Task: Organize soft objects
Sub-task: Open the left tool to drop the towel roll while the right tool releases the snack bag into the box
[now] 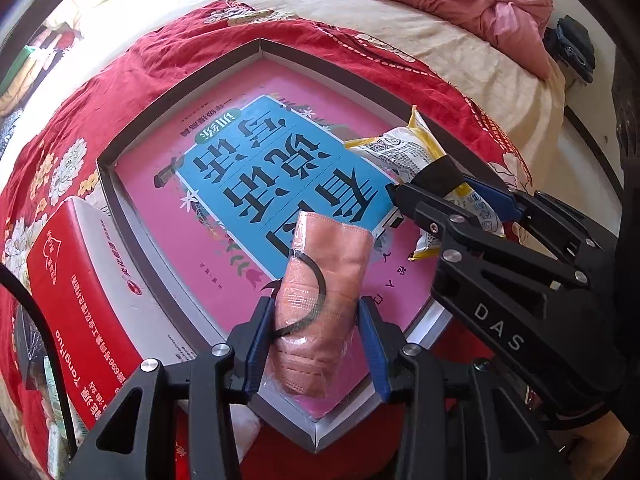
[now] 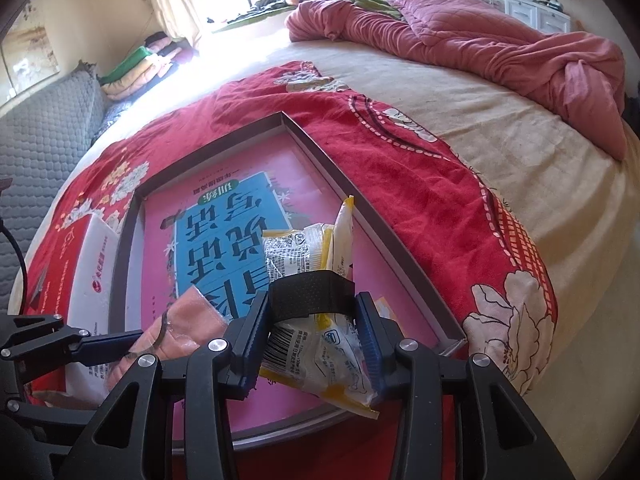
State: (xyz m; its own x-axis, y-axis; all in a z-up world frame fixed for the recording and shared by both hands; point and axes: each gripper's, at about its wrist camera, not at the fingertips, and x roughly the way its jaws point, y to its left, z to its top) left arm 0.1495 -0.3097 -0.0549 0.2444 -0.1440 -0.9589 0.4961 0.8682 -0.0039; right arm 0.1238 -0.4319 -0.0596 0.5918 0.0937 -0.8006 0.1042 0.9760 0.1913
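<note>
Pink and salmon, the wrapped pack of face masks sits clamped between the blue pads of the left gripper, its long axis running straight out along the fingers, and it hangs low over the near corner of the shallow grey tray, a dark ear loop curling across its clear wrap. To its right the right gripper grasps the yellow and white sachets, a black band around their middle, and they too lie lengthwise out from the jaws, over the tray's right side next to its rim. Both loads hang directly above the pink book lying flat in the tray, so my judgement is that the coming move turns on a short drop and a release, not on any sideways reach; the left hand is nearer the near corner, the right nearer the far rim. Writing on the book's blue panel is large Chinese lettering seen upside down, which I cannot make out with confidence. On the right gripper's black frame the letters "DAS" read plainly. A red and white box beside the tray on the red floral bedspread carries Chinese print and something like "yanghua", and the sachets' barcode and small print are too fine to read
</note>
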